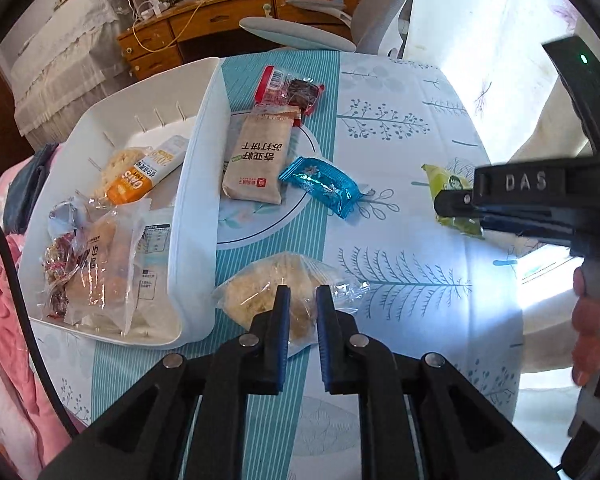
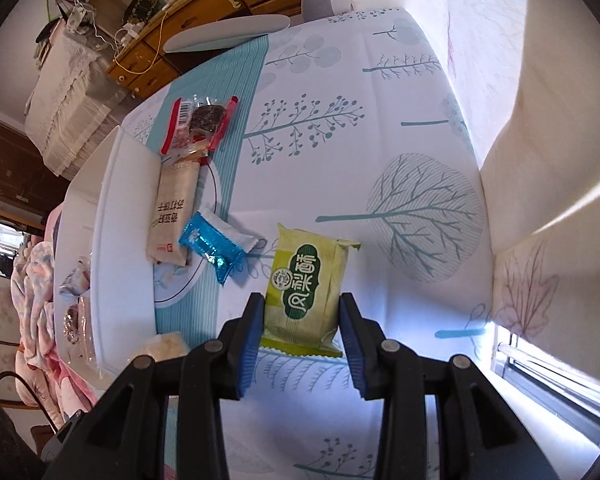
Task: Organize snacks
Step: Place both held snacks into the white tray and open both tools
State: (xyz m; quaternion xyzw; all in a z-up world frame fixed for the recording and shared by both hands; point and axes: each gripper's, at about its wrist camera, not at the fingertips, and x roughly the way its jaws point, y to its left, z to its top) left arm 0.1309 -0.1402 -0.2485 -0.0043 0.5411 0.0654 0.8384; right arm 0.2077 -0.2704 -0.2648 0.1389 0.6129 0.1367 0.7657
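A white bin [image 1: 198,184] at the left holds several snack packets. On the tablecloth lie a beige cracker pack [image 1: 256,156], a blue foil candy [image 1: 320,184], a red-and-dark packet [image 1: 292,88] and a clear-wrapped pale pastry [image 1: 276,292]. My left gripper [image 1: 302,304] stands over the pastry, its jaws narrowly apart around the wrapper. My right gripper [image 2: 302,312] has its jaws on both sides of a green pastry packet [image 2: 306,288], touching its edges; it also shows in the left wrist view [image 1: 452,196].
A wooden desk [image 1: 228,12] with cables and a grey chair [image 1: 300,32] stand beyond the table. A curtain [image 2: 520,80] and a window [image 2: 548,380] are at the right. Pink bedding [image 1: 4,340] lies left of the table.
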